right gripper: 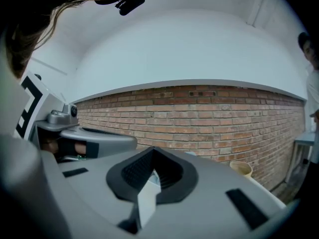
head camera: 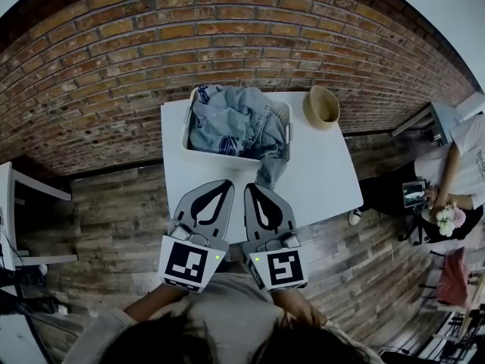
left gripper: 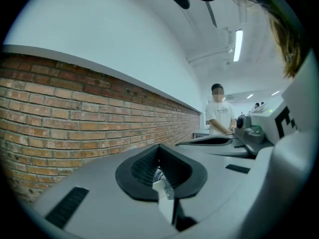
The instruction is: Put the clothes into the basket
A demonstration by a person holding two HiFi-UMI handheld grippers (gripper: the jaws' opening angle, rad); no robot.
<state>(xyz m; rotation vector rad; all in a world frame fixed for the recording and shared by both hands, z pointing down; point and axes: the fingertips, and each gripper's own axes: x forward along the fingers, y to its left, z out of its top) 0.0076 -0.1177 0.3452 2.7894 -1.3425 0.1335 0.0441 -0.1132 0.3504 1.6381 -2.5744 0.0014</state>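
Head view: the clothes (head camera: 227, 120) lay heaped in the basket (head camera: 186, 138) on the table (head camera: 322, 184), with one denim end trailing over the front rim. I'd pinch that end low, lift it clear and drop it inside. My left gripper (head camera: 220, 188) and right gripper (head camera: 254, 192) hovered side by side. Left gripper view: jaws pressed together, empty. Right gripper view: the same. Count: one basket, one heap, one tan bowl (head camera: 322, 106), two grippers

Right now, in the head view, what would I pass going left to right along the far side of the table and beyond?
The basket of clothes → bowl → person.
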